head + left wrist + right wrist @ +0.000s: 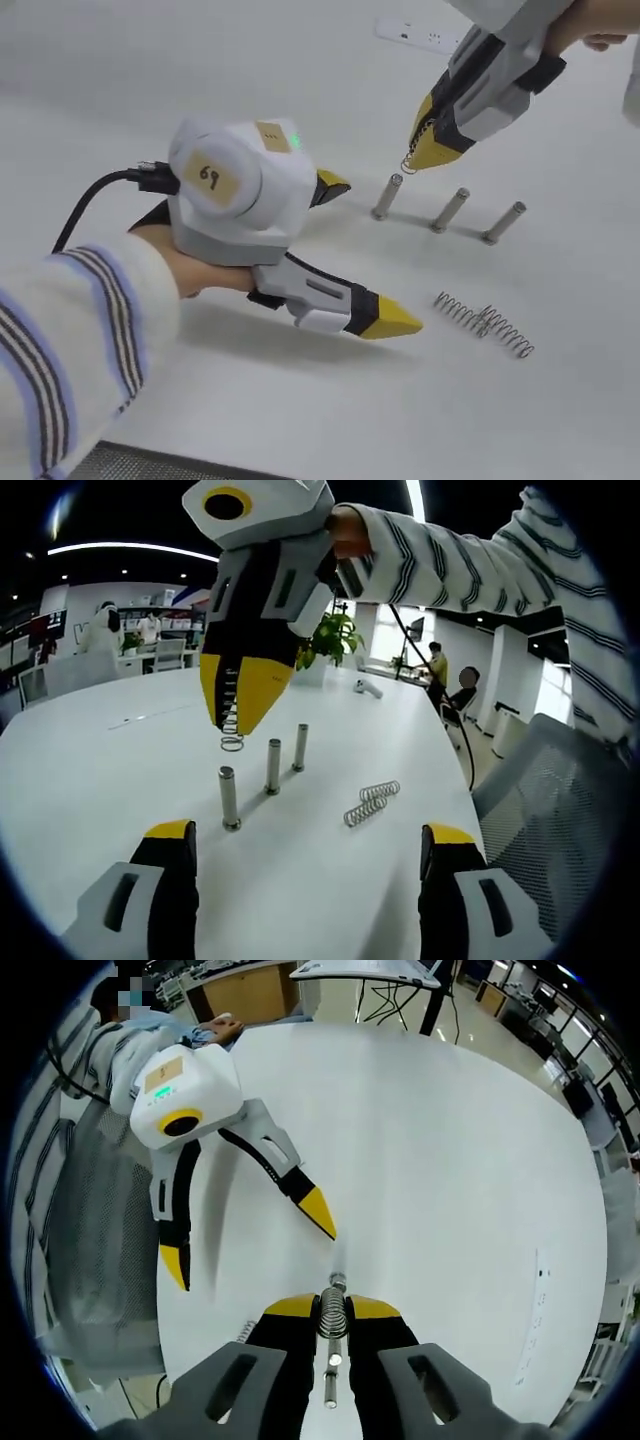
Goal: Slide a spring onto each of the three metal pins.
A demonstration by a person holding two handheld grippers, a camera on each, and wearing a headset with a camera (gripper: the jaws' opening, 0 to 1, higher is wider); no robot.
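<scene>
Right gripper (425,140) is pinching a spring (410,160), seemingly over the end pin (387,196); centre it before lowering. Left gripper (380,252) is hovering spread.

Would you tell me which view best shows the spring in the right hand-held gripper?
The left gripper view: the spring hangs side-on from the tips of the right hand-held gripper, above the nearest pin. The head view shows it small; the right gripper view sees it foreshortened.
</scene>
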